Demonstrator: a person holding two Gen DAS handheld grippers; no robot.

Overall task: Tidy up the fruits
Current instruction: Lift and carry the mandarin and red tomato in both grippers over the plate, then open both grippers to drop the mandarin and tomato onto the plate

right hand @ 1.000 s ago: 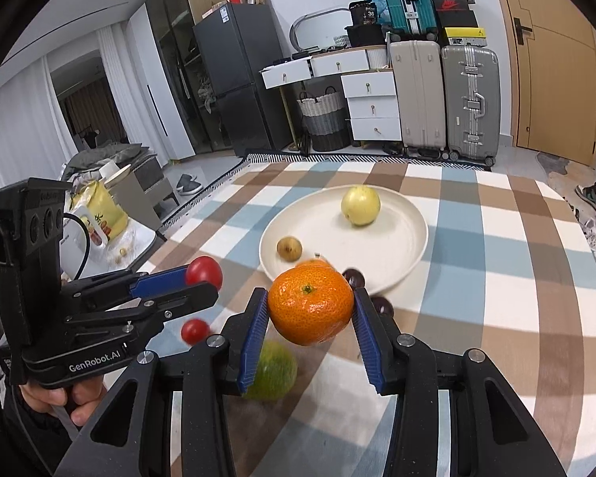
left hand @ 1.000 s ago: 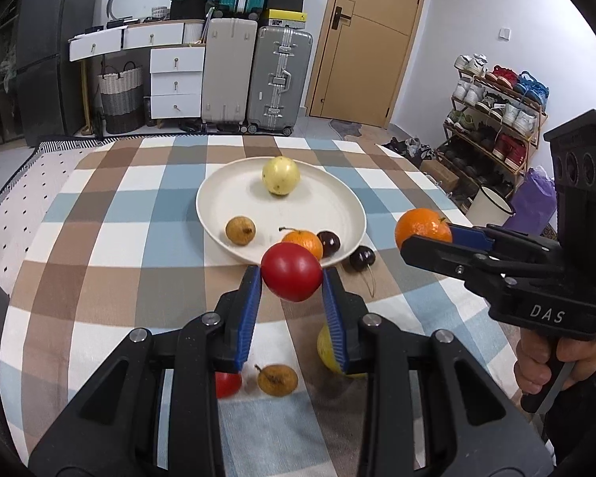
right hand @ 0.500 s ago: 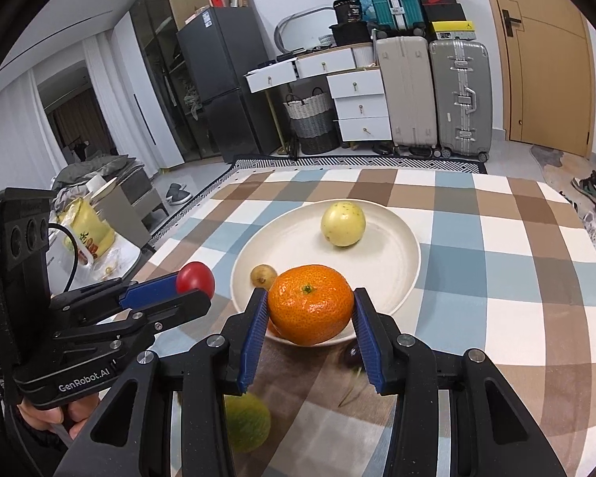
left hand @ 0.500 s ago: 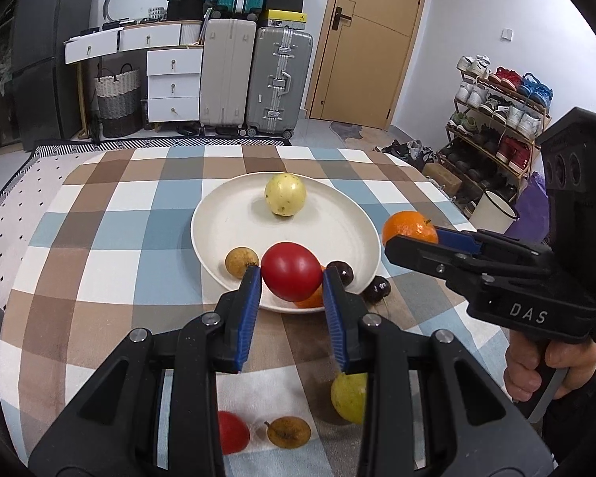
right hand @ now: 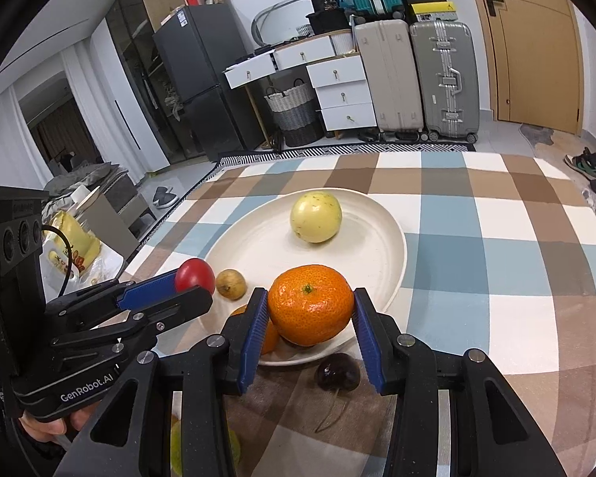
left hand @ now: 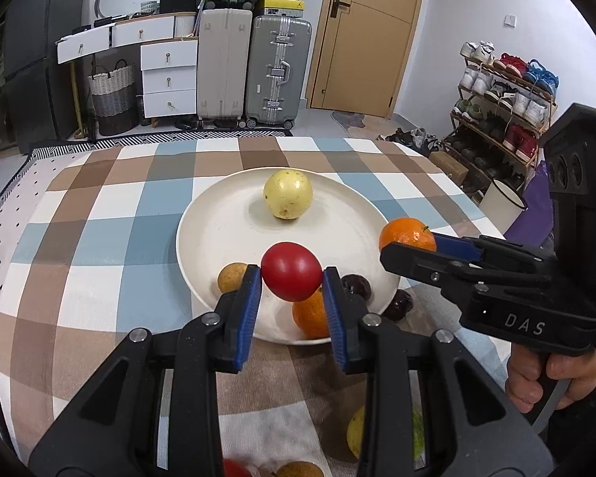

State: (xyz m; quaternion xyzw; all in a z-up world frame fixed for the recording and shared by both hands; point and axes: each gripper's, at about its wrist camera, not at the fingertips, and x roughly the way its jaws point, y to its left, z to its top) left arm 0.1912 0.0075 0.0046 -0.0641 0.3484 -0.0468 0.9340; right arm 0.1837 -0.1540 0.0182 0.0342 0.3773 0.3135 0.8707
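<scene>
Carried forward since a second ago: both loads, then short of the dish, now hang over its near part. Left gripper (left hand: 291,278) clamped on red tomato (left hand: 291,277), blue pads pressing both flanks, at frame centre of the left view. Right gripper (right hand: 310,306) clamped on mandarin (right hand: 310,304), stem dimple up, centre of the right view; in the left view seen at right of centre, over the dish's right rim.

Directly below and beyond both: white plate (left hand: 226,234), already holding a pale yellow fruit (left hand: 288,194) at its far middle, a small brown fruit (left hand: 231,276) near the left edge, another orange fruit (left hand: 310,314) at the near edge under the tomato, and a dark plum (left hand: 357,286) beside it. Second dark plum (right hand: 337,371) off the dish on the checked cloth (left hand: 99,238), touching or just beside the rim; cannot tell which.

Key relation: bare plate surface lies ahead and below both loads, in the middle of the dish, between near fruits and the yellow one. Tomato probably nearer that gap; mandarin sits over the crowded near-right rim. Likely needs lowering slightly forward to avoid landing on the orange fruit. More fruit at the lower edge of the left view, not yet gathered.
</scene>
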